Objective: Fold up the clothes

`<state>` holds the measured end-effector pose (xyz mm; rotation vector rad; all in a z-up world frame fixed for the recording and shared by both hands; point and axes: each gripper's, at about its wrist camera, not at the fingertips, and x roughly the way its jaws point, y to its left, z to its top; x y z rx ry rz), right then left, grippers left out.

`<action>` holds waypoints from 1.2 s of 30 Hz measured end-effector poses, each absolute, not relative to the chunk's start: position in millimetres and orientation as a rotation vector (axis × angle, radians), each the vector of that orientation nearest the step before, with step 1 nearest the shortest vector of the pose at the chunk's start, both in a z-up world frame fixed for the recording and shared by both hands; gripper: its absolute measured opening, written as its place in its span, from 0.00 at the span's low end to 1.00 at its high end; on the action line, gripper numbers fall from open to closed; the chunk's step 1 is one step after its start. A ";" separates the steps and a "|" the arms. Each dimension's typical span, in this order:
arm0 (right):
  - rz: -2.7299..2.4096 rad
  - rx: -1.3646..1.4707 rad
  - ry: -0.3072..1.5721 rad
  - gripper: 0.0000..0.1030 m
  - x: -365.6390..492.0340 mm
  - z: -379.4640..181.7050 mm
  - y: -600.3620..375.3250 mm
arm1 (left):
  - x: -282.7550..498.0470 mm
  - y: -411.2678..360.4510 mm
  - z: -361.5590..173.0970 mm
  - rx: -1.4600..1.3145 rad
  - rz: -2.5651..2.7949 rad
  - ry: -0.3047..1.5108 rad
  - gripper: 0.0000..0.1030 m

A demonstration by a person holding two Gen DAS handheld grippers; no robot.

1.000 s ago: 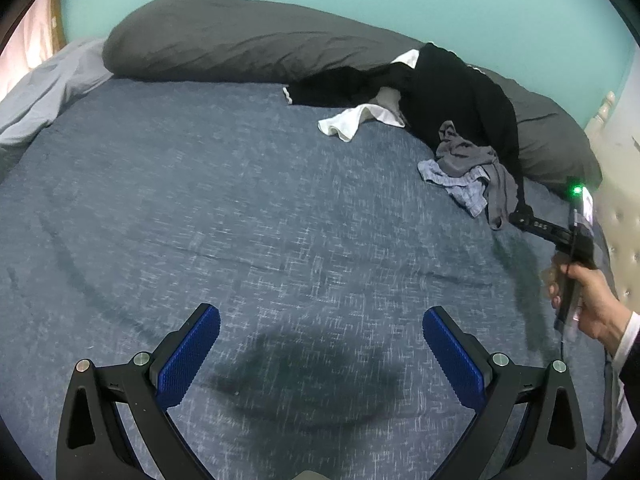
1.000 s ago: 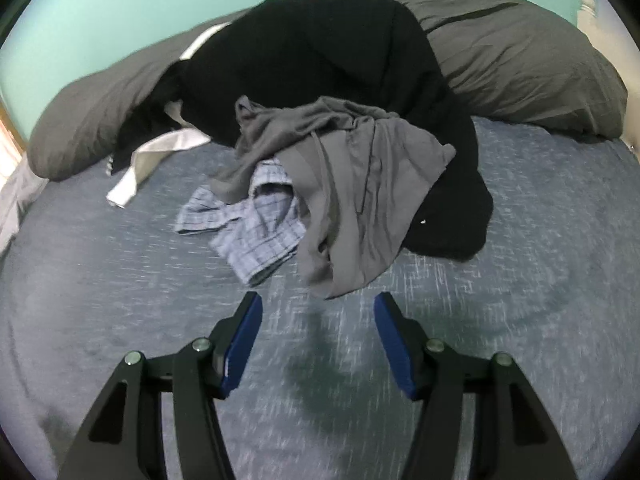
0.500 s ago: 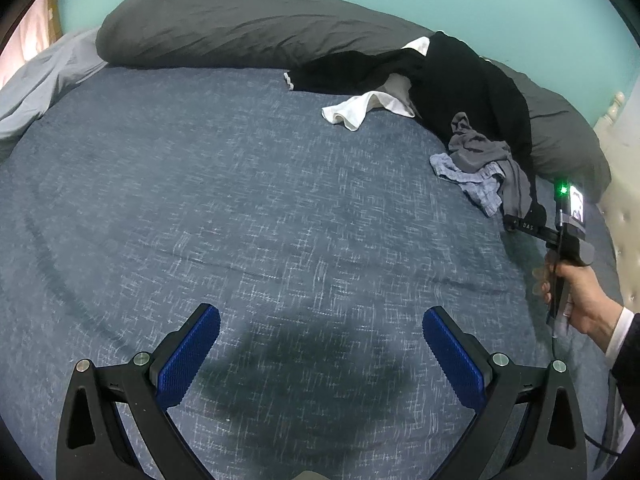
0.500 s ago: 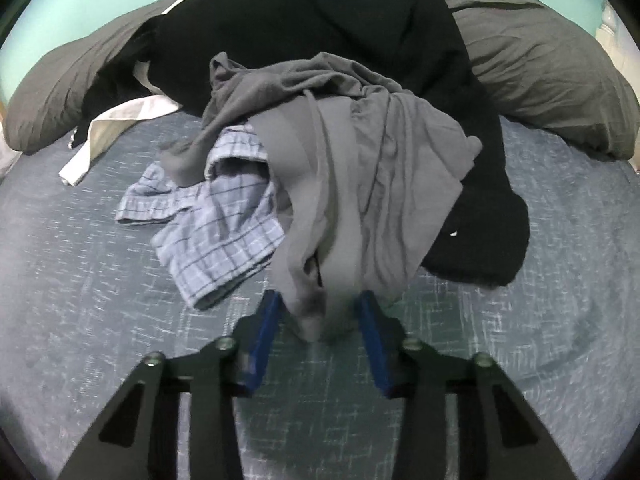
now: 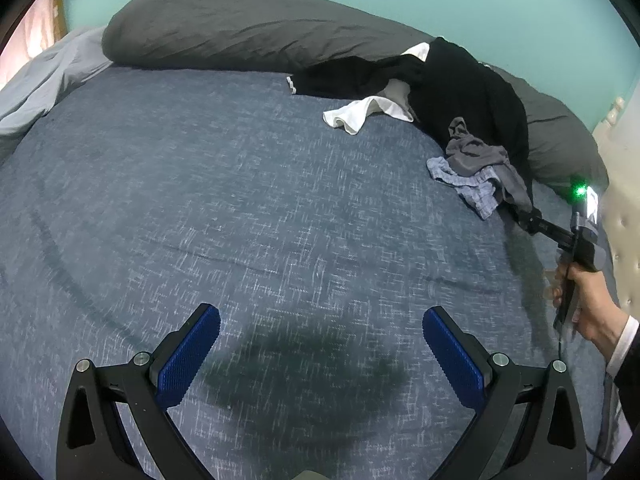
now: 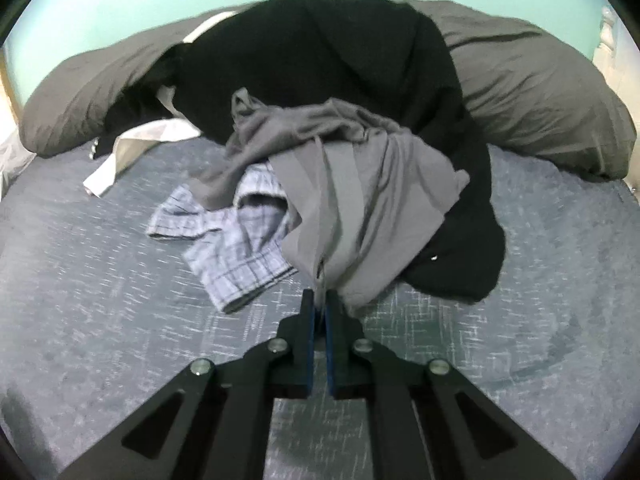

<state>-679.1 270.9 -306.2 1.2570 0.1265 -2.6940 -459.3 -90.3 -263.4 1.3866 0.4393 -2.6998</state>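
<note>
Through the left wrist camera, we are holding our left gripper wide open and empty over the blue bedspread. The pile of clothes is lying far off by the dark pillows — our right hand is reaching toward it.

Through the right wrist camera, our right gripper is pinching the near edge of the grey garment — jaws nearly together, cloth between them. The checked shorts are lying partly beneath it, a black garment behind.
</note>
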 end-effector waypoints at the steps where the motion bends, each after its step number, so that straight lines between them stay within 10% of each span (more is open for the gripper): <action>1: -2.694 1.244 0.126 0.04 -674.0 -301.2 269.9 | -456.5 -90.0 -261.8 1.386 -2.697 0.441 1.00; 36: -2.571 0.894 0.053 0.04 -399.1 -183.1 251.8 | -276.9 -54.2 -218.5 1.129 -2.881 0.405 1.00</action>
